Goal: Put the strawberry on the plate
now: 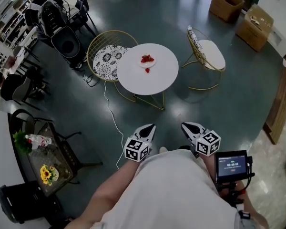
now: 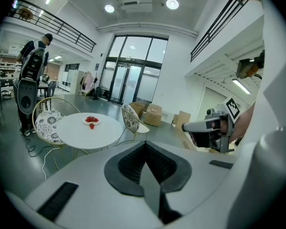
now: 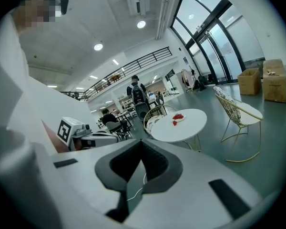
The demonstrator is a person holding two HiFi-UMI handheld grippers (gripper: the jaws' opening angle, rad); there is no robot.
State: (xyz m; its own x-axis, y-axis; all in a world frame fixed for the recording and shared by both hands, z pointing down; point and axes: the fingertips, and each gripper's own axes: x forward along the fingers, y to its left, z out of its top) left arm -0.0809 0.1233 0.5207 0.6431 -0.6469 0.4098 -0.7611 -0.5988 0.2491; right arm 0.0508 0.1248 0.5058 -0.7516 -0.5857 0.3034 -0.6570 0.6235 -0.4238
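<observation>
Dark glossy floor (image 1: 62,109) all around, some kind of big open hall with glass doors at the far end, and a round white table (image 1: 155,82) sits well ahead of the person. Two gold wire chairs flank it, the cushioned chair (image 1: 107,58) with the black-and-white pattern on the left side of the head view and the plain chair (image 1: 207,54) on the right. Cardboard boxes (image 1: 226,5) are parked off in the far right corner, and a white cable (image 1: 112,113) snakes across the floor from the table toward the person. On the table there's a small white plate (image 1: 152,63) with a few strawberries (image 1: 147,58) already piled on it, and one loose strawberry (image 1: 147,70) lying on the bare tabletop just beside the plate, on the near side, not on it. Both tools are held low and close to the person's body, well apart from the table and pointing roughly at it. Left gripper (image 1: 150,127) has its jaws pressed together with nothing between them. Right gripper (image 1: 186,125) looks the same in its own view, jaws closed up and empty. Neither one is anywhere near the fruit.
</observation>
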